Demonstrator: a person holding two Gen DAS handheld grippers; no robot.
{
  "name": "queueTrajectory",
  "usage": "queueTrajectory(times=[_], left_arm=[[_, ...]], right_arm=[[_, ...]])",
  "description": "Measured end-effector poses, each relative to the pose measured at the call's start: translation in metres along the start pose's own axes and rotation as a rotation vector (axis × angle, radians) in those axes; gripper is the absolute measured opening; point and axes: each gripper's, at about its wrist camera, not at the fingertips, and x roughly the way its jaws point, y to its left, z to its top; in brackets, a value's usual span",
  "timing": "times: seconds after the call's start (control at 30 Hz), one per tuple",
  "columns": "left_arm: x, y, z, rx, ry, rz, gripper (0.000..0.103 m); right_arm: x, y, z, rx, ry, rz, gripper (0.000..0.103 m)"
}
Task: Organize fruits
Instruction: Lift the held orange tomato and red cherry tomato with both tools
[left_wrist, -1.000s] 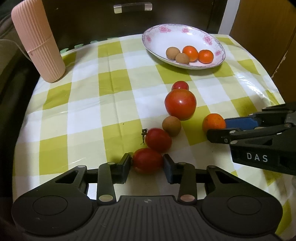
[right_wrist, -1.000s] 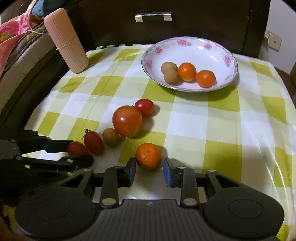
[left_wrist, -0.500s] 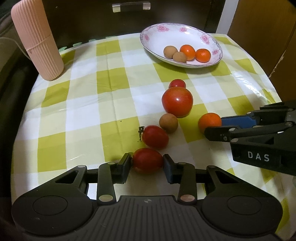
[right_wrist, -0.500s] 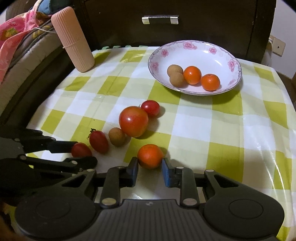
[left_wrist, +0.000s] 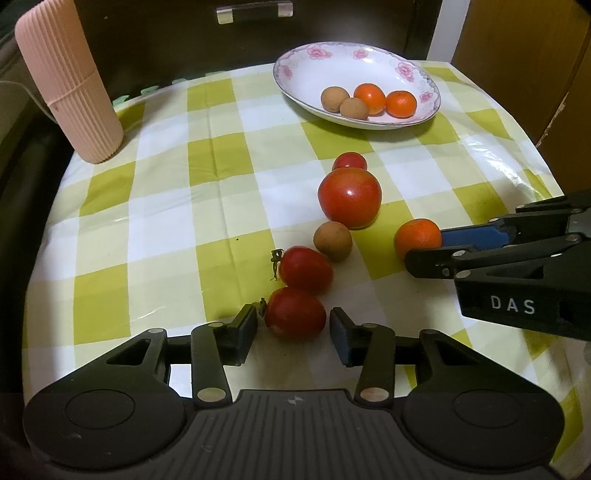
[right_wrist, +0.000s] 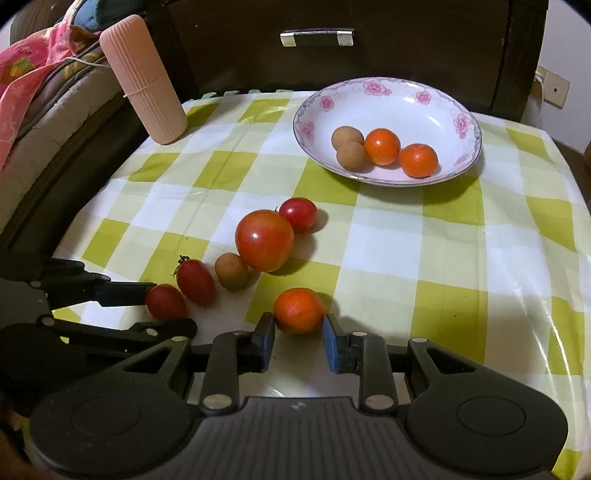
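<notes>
Step in hand: picking fruit off the cloth (left_wrist: 159, 229). Right gripper (right_wrist: 298, 338) is clamped on an orange (right_wrist: 298, 311). Left gripper (left_wrist: 293, 328) jaws are opening, pads clear of the tomato (left_wrist: 294, 313) between them. Next: carry the orange to the plate (right_wrist: 458, 103) at 1 o'clock, beside its two oranges; left must re-close first.

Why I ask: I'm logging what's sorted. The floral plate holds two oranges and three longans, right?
Not quite. The floral plate holds two oranges and only two longans, as the right wrist view shows. A third longan still lies on the checked tablecloth beside the large tomato.
</notes>
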Motion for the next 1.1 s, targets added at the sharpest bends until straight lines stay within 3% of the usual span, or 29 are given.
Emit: queueTrajectory(times=[0.17, 0.23, 0.97, 1.1], left_arm=[[0.000, -0.001, 0.000, 0.006, -0.001, 0.005, 0.051], [0.000, 0.000, 0.001, 0.000, -0.005, 0.005, 0.046], [-0.014, 0.002, 0.004, -0.020, -0.031, -0.028, 0.045], [-0.015, 0.002, 0.004, -0.022, -0.028, -0.042, 0.046]], right_arm=[[0.002, 0.003, 0.000, -0.014, -0.009, -0.006, 0.027], [0.004, 0.006, 0.000, -0.027, -0.002, -0.018, 0.027], [-0.005, 0.004, 0.001, -0.019, -0.034, -0.010, 0.024], [-0.010, 0.004, 0.001, -0.015, -0.046, 0.005, 0.015]])
